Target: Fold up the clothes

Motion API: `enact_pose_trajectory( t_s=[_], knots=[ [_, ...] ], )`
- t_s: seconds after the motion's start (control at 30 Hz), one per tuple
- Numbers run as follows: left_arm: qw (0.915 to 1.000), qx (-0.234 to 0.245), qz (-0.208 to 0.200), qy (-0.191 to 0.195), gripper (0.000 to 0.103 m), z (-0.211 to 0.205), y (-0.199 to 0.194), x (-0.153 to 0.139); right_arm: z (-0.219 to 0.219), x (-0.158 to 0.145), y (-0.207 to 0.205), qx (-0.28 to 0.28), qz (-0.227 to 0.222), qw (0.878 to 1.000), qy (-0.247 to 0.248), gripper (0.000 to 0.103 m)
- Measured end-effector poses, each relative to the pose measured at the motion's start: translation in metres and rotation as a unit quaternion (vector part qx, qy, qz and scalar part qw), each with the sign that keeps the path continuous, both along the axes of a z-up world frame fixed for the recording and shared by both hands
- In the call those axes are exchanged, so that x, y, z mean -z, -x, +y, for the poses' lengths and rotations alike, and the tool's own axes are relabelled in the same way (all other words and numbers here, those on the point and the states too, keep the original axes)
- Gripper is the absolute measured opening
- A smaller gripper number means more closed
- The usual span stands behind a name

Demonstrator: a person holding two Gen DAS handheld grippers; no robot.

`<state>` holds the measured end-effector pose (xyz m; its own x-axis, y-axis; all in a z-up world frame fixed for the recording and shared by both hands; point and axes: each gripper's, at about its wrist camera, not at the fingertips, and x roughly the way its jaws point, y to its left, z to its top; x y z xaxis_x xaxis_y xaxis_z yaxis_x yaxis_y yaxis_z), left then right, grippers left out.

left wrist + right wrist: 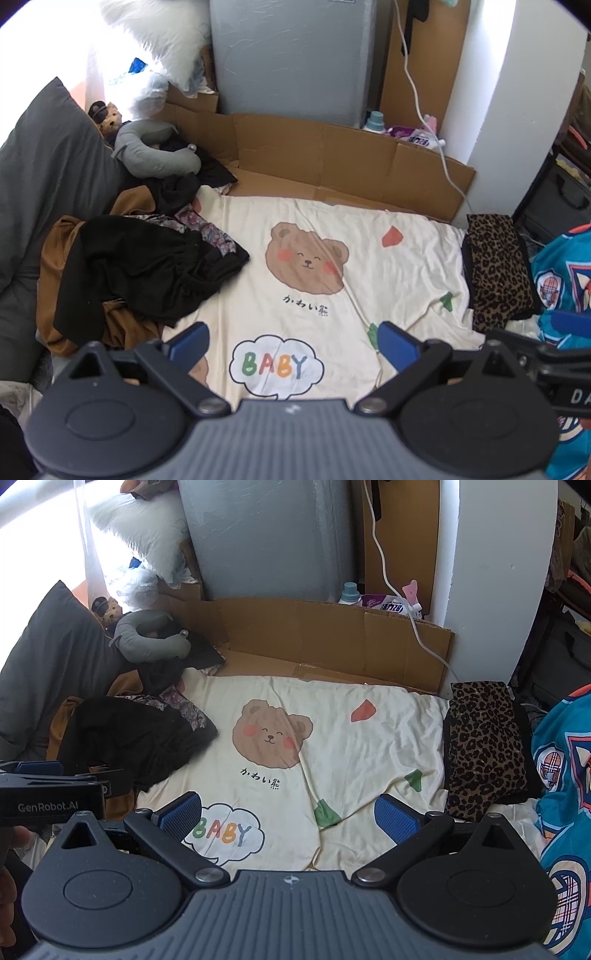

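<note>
Both the left gripper (293,341) and the right gripper (288,814) hover with jaws spread wide, holding nothing. The pile of dark clothes (147,266) lies left of both, beyond the fingertips, on the cream bear-print sheet (369,258); a folded leopard-print garment (484,746) sits right.

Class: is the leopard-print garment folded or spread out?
Folded: the leopard-print garment lies as a compact, straight-edged stack beside the bear sheet.
</note>
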<state>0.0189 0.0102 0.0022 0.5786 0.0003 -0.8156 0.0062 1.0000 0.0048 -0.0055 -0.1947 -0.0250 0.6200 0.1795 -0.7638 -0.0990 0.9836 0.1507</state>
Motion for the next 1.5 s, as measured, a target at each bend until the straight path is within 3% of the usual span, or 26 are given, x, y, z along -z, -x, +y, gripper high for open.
enact_pose_trajectory(
  t_s=[0.27,0.57,0.73,1.03,1.3,1.5],
  knots=[
    [0.9999,-0.010,-0.003,0.012,0.099,0.026,-0.021,-0.010,-0.003,-0.001,-0.011,0.002,-0.006,1.000,-0.008,0.103],
    [0.9999,-0.003,0.000,-0.015,0.099,0.053,-0.053,-0.031,-0.009,-0.003,-0.016,0.016,-0.010,1.000,-0.021,0.103],
    [0.9998,0.014,0.011,-0.012,0.098,0.075,-0.072,-0.050,-0.013,-0.004,-0.019,0.019,-0.013,0.999,-0.028,0.103],
    [0.9981,0.007,0.001,-0.062,0.099,0.122,-0.089,-0.074,-0.023,0.003,-0.020,0.017,-0.023,0.998,-0.056,0.103],
    [0.9980,-0.009,-0.007,-0.062,0.099,0.166,-0.108,-0.083,-0.029,0.014,-0.025,0.002,-0.032,0.997,-0.068,0.103],
    [0.9974,-0.012,-0.018,-0.068,0.099,0.194,-0.126,-0.097,-0.025,0.016,-0.031,-0.001,-0.042,0.993,-0.106,0.103]
  ],
)
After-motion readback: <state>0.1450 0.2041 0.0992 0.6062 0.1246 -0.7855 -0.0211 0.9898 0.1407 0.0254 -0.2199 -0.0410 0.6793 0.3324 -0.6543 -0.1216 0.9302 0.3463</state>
